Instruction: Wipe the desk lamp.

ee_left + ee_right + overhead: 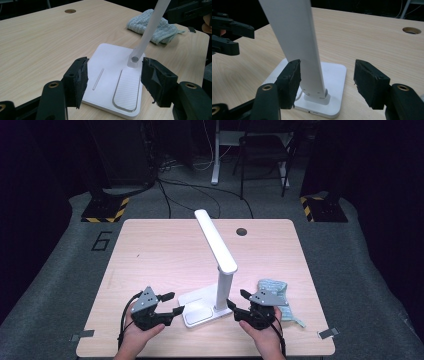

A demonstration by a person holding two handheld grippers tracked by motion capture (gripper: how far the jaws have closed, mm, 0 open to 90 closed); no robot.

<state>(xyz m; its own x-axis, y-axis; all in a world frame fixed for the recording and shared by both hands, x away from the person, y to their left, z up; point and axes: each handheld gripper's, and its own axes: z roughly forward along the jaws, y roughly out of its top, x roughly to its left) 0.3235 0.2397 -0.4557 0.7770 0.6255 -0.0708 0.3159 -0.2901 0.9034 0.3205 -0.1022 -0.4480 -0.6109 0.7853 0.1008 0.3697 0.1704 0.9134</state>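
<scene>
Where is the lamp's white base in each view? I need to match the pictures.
High view: lamp base sits low centre, between the grippers.
Left gripper view: lamp base lies centre, between the black jaws.
Right gripper view: lamp base is low centre, behind the lamp post.
Shared landmark: the table's round hole.

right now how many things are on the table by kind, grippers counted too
lamp: 1
cloth: 1
grippers, left and right, both open: 2
total: 4
</scene>
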